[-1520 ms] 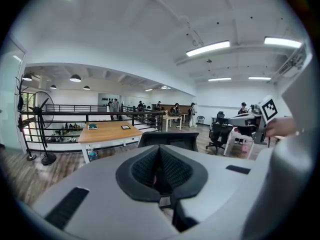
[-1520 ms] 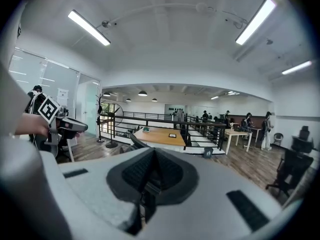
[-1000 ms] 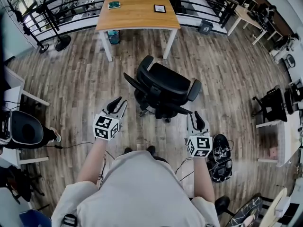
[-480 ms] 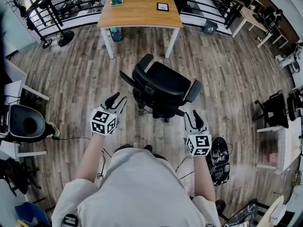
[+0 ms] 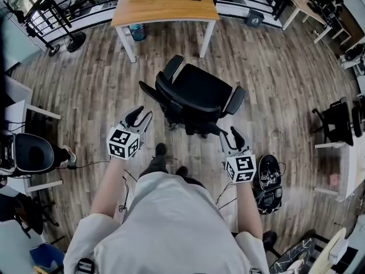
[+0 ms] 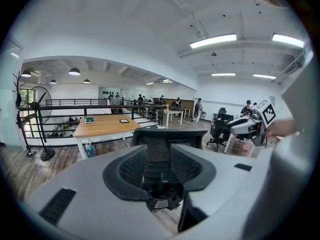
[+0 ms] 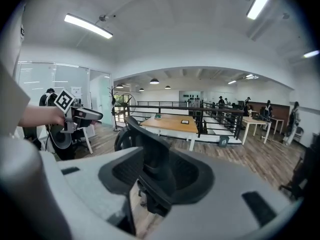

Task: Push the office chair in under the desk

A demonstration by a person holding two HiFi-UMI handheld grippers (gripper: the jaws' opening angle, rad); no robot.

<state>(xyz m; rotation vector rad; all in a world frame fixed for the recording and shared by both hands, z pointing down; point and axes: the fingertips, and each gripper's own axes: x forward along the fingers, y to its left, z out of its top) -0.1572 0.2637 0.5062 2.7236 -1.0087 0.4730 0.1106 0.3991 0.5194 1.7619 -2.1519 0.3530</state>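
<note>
Head view | left gripper point(image 5: 142, 114), right gripper point(image 5: 228, 135): jaws just opening, empty | office chair point(image 5: 199, 87) (base mostly hidden)

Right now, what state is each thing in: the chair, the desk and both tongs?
chair: upright, standing well clear of the desk, touched by neither tongs.
desk: standing, chair not yet under it.
left tongs: open, jaws have just been opening, nothing held between them, pointing at the chair.
right tongs: open, jaws have just been opening, nothing held between them, pointing at the chair.
</note>
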